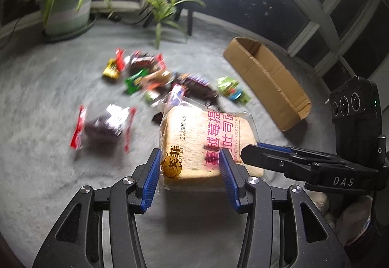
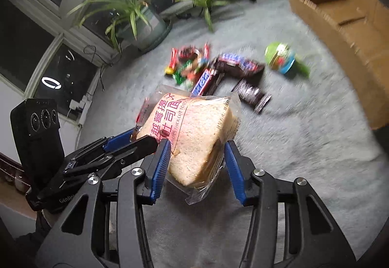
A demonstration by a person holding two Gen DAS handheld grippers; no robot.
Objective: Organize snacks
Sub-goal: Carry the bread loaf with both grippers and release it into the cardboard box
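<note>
A clear packet of sliced toast (image 1: 206, 143) with pink lettering hangs above the grey carpet, casting a shadow below it. My left gripper (image 1: 189, 158) is shut on one end of it, blue pads against both sides. My right gripper (image 2: 197, 146) is shut on the other end of the toast packet (image 2: 194, 131). In the left wrist view the right gripper (image 1: 250, 151) reaches in from the right; in the right wrist view the left gripper (image 2: 145, 141) comes in from the left. A pile of snack packets (image 1: 155, 75) lies on the carpet beyond. An open cardboard box (image 1: 265, 78) sits further right.
A red-edged dark snack bag (image 1: 104, 126) lies apart at the left and a green packet (image 1: 231, 89) near the box. A potted plant (image 1: 68, 10) and a smaller plant (image 1: 163, 10) stand at the back. Dark windows and a chair leg (image 1: 189, 22) bound the carpet.
</note>
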